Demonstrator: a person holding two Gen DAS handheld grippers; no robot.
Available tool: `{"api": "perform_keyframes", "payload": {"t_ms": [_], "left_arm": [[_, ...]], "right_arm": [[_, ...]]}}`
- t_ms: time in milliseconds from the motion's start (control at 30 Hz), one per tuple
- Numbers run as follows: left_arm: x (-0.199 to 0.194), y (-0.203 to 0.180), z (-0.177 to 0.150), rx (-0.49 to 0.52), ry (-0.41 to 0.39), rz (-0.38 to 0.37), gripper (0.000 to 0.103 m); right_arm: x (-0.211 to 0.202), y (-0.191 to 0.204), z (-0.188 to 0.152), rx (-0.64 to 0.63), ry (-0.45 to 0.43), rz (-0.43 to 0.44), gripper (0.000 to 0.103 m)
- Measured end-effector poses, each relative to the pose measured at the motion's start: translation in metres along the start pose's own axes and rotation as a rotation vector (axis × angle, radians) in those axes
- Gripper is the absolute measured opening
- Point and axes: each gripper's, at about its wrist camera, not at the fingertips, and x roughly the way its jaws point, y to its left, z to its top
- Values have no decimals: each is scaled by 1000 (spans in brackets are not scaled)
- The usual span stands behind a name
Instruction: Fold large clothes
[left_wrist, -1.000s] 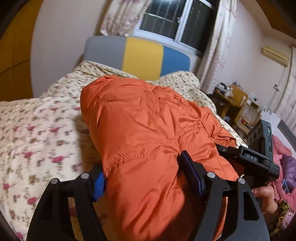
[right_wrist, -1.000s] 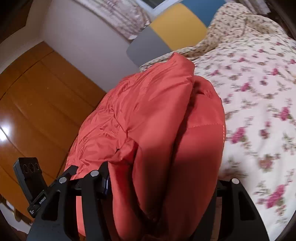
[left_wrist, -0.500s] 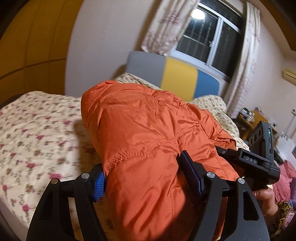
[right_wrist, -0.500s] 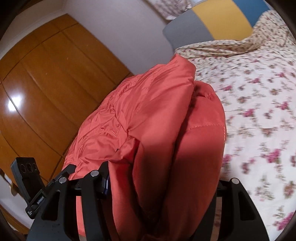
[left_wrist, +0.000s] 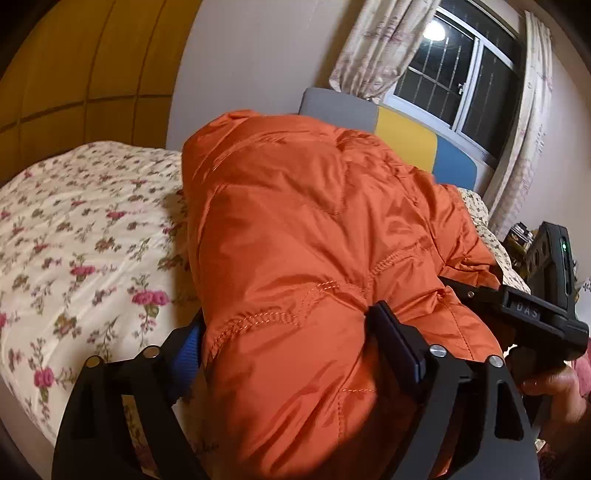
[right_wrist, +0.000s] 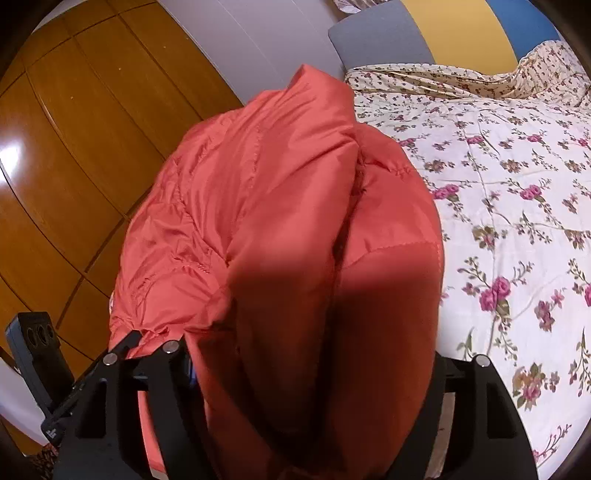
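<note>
A puffy orange quilted jacket (left_wrist: 314, 240) is bundled and held up above the floral bed. My left gripper (left_wrist: 291, 343) is shut on one thick end of it, with fabric bulging between the blue pads. The other gripper shows at the right of the left wrist view (left_wrist: 532, 314), held by a hand. In the right wrist view the jacket (right_wrist: 288, 206) fills the middle, and my right gripper (right_wrist: 314, 369) is shut on its folded end. Its fingertips are hidden by fabric.
The bed with a floral cover (left_wrist: 74, 236) (right_wrist: 517, 192) lies under and beyond the jacket. A grey, yellow and blue headboard (left_wrist: 402, 125) stands below a curtained window (left_wrist: 461, 77). Wooden wardrobe doors (right_wrist: 74, 155) stand beside the bed.
Both grippers have lifted and swung with the jacket still gripped. More of the wall, window and wardrobe shows now, and the bed has dropped lower in view.
</note>
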Motion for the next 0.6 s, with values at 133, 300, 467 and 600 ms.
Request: {"api": "perform_keyframes", "payload": {"t_ms": [133,300,467,600], "left_arm": [[-5,-3,-3,-30,23,21,91],[-12,-4,-6,-68,44,35,92],[-21,-6,-6,-102,79,52,93],[-27,-10,-2,-106,105,84,99]], "right_arm": [[0,-3,3,-11,-7,-65,77],[-17,0,-7,-18,-14,-109,81],[-31,9,-12,-48,-14,-162,82],[-43,17,-11,-76,-18,-196,83]]}}
